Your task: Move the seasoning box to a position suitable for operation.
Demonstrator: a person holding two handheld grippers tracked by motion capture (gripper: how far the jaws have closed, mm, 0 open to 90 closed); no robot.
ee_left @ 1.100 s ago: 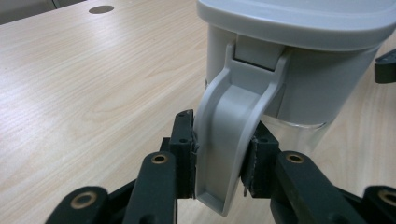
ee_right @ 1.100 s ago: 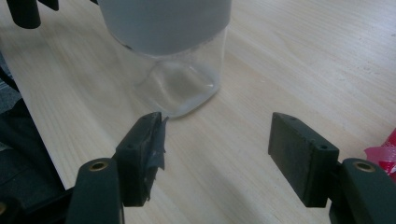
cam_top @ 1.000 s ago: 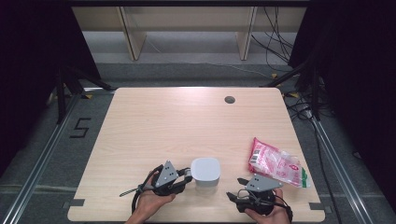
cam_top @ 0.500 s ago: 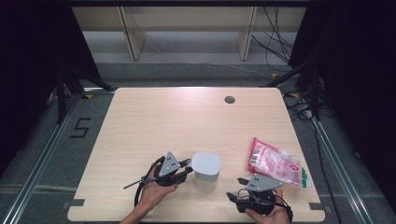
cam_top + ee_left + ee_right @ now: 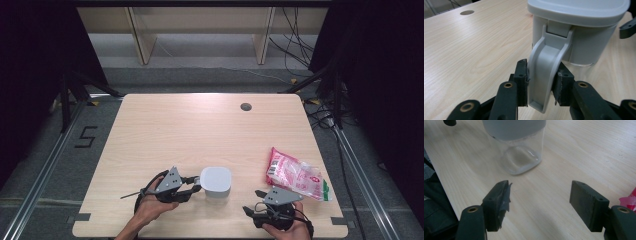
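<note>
Currently, the grey latch flap (image 5: 547, 67) of the container (image 5: 216, 181) is being pinched between the jaws of the left gripper (image 5: 194, 188), which have just been opening slightly while the flap sits between their pads. The flap is being held swung outward from the container's side, hinged under the grey lid (image 5: 579, 11).

The left hand (image 5: 150, 205) is being reached in from the bottom edge of the high view, with the gripper laid low and pointed rightward at the container. The right gripper (image 5: 254, 210) is being held near the front edge of the counter (image 5: 200, 125), its jaws standing wide apart with nothing between them, having just been opening.

From the right gripper view, the container's clear lower body (image 5: 520, 157) is being shown, apparently empty. A pink packet (image 5: 296, 174) is lying to the right, apart from the container.
</note>
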